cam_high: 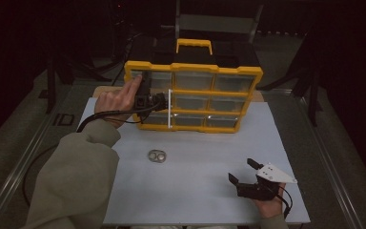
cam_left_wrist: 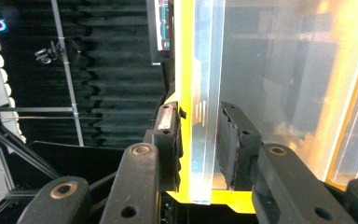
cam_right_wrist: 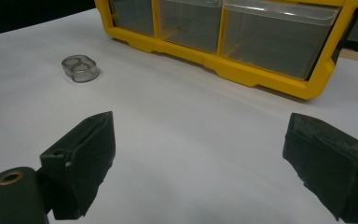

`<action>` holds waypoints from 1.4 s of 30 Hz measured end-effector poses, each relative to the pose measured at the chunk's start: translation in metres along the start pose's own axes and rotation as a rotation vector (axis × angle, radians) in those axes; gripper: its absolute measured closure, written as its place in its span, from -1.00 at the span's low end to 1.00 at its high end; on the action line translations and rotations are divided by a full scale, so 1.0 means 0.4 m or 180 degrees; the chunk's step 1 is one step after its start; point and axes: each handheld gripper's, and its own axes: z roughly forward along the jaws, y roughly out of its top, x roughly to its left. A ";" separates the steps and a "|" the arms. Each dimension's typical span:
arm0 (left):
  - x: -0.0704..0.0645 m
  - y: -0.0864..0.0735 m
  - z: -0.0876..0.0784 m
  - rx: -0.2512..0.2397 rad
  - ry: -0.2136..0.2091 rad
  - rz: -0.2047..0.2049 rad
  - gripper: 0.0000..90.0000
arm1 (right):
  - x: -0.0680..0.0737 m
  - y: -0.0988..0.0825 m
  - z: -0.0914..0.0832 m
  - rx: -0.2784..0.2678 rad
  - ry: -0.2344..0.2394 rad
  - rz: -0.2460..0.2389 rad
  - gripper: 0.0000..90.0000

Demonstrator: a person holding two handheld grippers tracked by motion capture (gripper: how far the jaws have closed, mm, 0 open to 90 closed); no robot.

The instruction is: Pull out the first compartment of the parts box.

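A yellow organizer with clear drawers stands upright at the back of the white table. My left gripper is at its left part, held by a hand in a green sleeve. In the left gripper view my left gripper has its two black pads closed on a clear panel with a yellow edge, one pad on each face. My right gripper rests near the front right of the table, open, with nothing between its fingers. A small clear two-ring piece lies on the table in front of the organizer.
The organizer's yellow frame and the clear piece lie ahead of my right gripper across bare white table. A black case with a yellow handle sits behind the organizer. Dark floor and stands surround the table.
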 end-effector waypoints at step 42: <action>-0.005 0.004 -0.038 -0.0018 -0.0014 0.0081 0.77 | 0.000 0.000 -0.002 -0.0015 0.0003 0.0024 -0.79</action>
